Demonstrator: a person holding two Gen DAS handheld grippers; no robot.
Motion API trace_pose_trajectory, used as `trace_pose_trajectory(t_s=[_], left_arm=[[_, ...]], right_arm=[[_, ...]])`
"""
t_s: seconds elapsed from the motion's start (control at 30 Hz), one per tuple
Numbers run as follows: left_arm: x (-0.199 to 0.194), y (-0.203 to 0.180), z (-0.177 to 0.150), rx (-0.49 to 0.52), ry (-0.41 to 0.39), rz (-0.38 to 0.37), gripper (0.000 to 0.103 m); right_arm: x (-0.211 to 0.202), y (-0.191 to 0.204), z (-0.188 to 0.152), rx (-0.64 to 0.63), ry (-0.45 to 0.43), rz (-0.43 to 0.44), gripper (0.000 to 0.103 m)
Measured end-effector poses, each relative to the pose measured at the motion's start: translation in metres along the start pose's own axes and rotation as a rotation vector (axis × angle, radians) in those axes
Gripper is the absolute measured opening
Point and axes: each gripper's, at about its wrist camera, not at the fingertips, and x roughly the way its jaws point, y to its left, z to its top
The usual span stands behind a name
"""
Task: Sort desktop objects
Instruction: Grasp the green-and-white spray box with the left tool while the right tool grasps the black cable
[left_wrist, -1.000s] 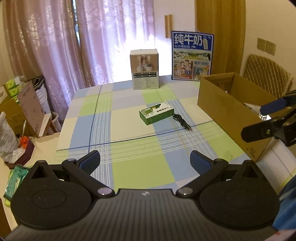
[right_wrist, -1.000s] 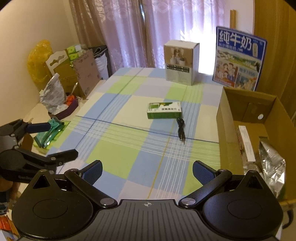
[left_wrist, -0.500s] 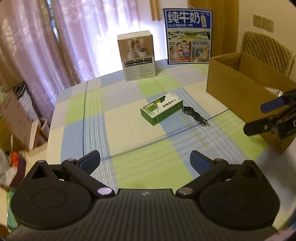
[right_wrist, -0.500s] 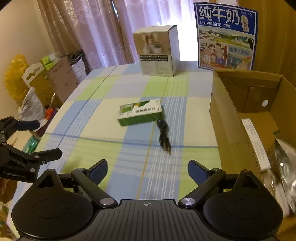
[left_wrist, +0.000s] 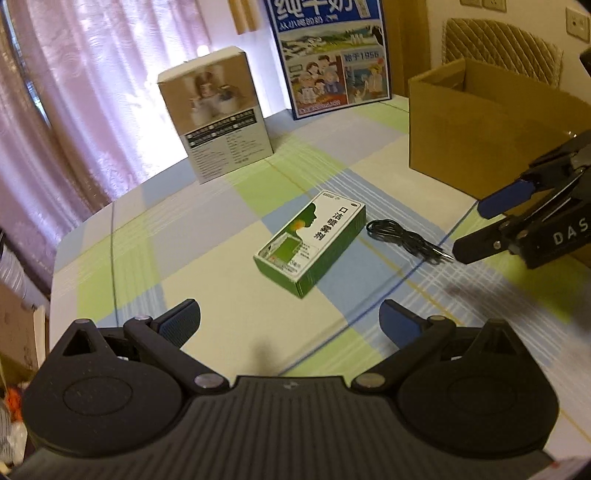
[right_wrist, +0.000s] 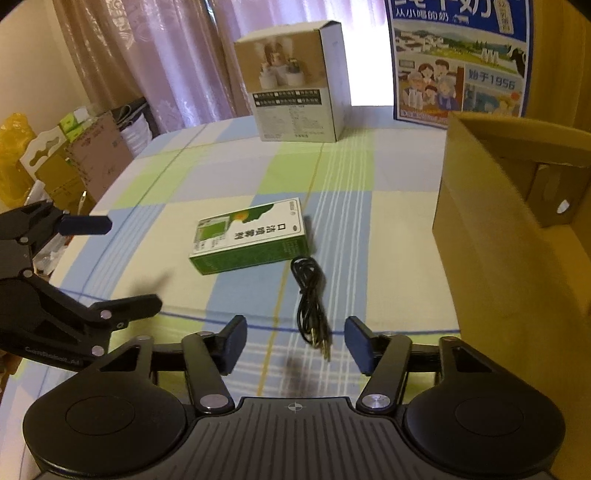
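Observation:
A green and white box (left_wrist: 312, 243) (right_wrist: 251, 236) lies flat mid-table on the checked cloth. A coiled black cable (left_wrist: 408, 240) (right_wrist: 310, 299) lies just right of it. My left gripper (left_wrist: 290, 325) is open and empty, just short of the green box; it also shows in the right wrist view (right_wrist: 122, 266). My right gripper (right_wrist: 295, 341) is open and empty, low over the cable's plug end, with a finger on either side; it also shows in the left wrist view (left_wrist: 480, 225).
An open cardboard box (left_wrist: 480, 133) (right_wrist: 517, 221) stands at the table's right edge. A white product box (left_wrist: 218, 114) (right_wrist: 295, 81) and a blue milk carton panel (left_wrist: 328, 55) (right_wrist: 458, 62) stand at the back. Clutter (right_wrist: 55, 155) lies past the left edge.
Both grippers have moved forward and down toward the middle of the table. The right gripper's jaws have narrowed and now straddle the cable's plug end.

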Motion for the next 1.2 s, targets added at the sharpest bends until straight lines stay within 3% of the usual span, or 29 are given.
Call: trace_pose_trajectory(t_s=[0.37,0.63,0.83,1.0,1.17,1.2], left_arm=[[0.056,0.005,0.023,0.084,-0.01,-0.039,0.101],[0.087,0.011,0.031,0.107,-0.017,-0.072,0.101],[0.111,0.012,0.035,0.144,0.002,-0.094,0.1],[0.116,0.014,0.034,0.112,0.035,-0.123,0.079],[0.096,0.013,0.023,-0.033,0.037,-0.107,0.053],[0.09,0.011,0.019,-0.07,0.041,-0.101,0.051]], right_arm=[[0.043,-0.003,-0.002,-0.047,-0.004,-0.05,0.035],[0.05,-0.007,-0.005,-0.063,-0.029,-0.07,0.014],[0.051,-0.007,-0.006,-0.075,-0.039,-0.07,0.014],[0.05,-0.01,-0.006,-0.054,-0.034,-0.056,0.013],[0.042,-0.011,-0.012,-0.033,-0.005,-0.039,0.012],[0.039,-0.011,-0.015,-0.031,0.004,-0.036,0.012]])
